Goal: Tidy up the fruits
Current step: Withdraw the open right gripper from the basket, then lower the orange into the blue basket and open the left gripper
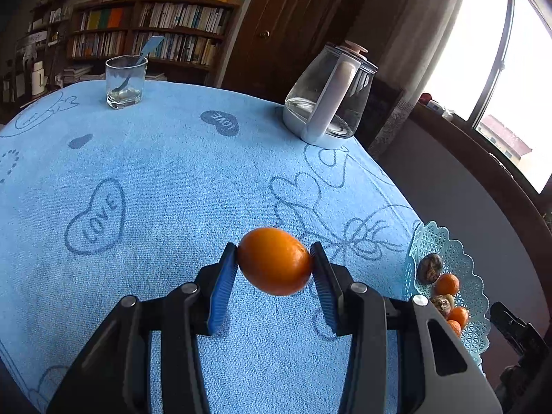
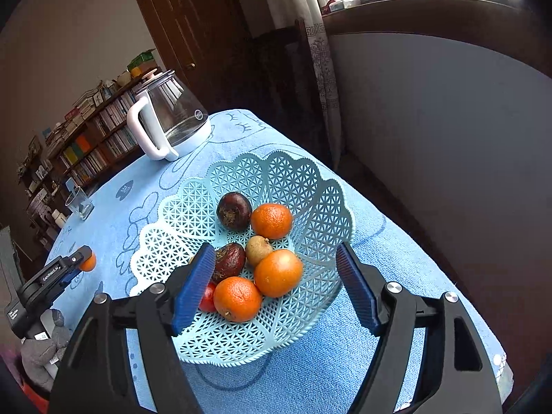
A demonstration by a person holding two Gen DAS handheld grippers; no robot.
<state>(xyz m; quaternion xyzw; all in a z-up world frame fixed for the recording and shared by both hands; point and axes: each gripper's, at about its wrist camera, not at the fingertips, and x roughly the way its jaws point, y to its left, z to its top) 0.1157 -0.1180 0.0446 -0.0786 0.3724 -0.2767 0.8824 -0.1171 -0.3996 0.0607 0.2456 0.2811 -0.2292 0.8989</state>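
Orange fruit, the orange, sits pinched between the blue pads of the left gripper, jaws closed on its two ends, lifted clear of the blue towel-covered tabletop. The right gripper hangs over the basket with jaws wide open, holding nothing. The basket (pale blue lattice plastic) is near the right edge of the tabletop and already holds three oranges, two dark brown fruits, a small tan one and something red half hidden under the right gripper's left pad. In the left wrist view the basket is off to the right of the held orange, well apart. Risks, as a judgement: the grip is on the narrow ends of a smooth round fruit, so it could roll or pop out during the carry; dropped onto the heap rather than set down, it could knock a fruit out or roll over the low scalloped rim, and the basket is close to the tabletop edge. The open right gripper sits right above the drop spot and looks likely to block the left one unless it clears. Elsewhere: a glass kettle and a glass with a blue spoon at the far side, not in the path.
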